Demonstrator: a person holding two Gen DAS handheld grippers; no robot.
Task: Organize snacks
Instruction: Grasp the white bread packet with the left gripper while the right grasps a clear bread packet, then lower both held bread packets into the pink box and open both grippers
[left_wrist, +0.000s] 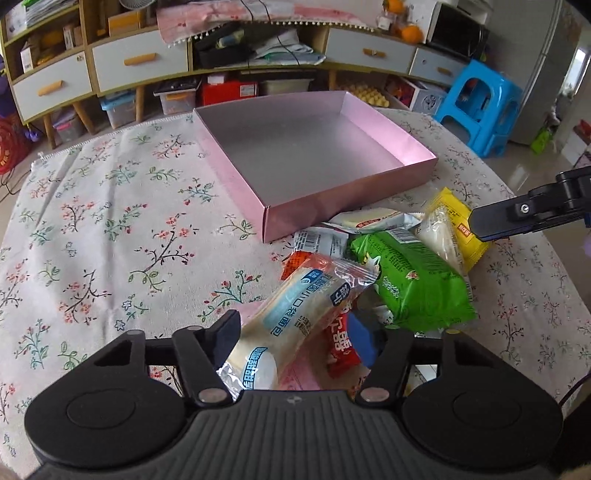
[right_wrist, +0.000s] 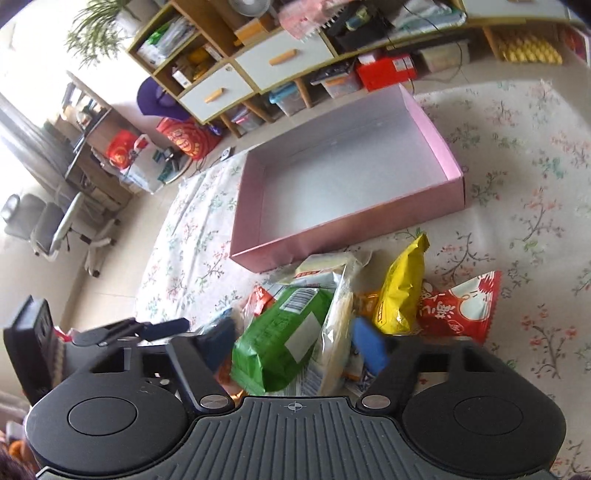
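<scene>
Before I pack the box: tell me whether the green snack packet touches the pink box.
Apart. In the left wrist view, the green snack packet lies nearer than the pink box, with white-wrapped snacks between them.

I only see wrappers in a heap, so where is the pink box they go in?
The pink box sits open on the floral tablecloth, just behind the snack pile; in both views its near wall almost meets the white packet at the pile's far edge.

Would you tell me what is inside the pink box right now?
Nothing: the pink box shows only its bare floor. The strip just behind its near wall is hidden; the snacks lie outside.
</scene>
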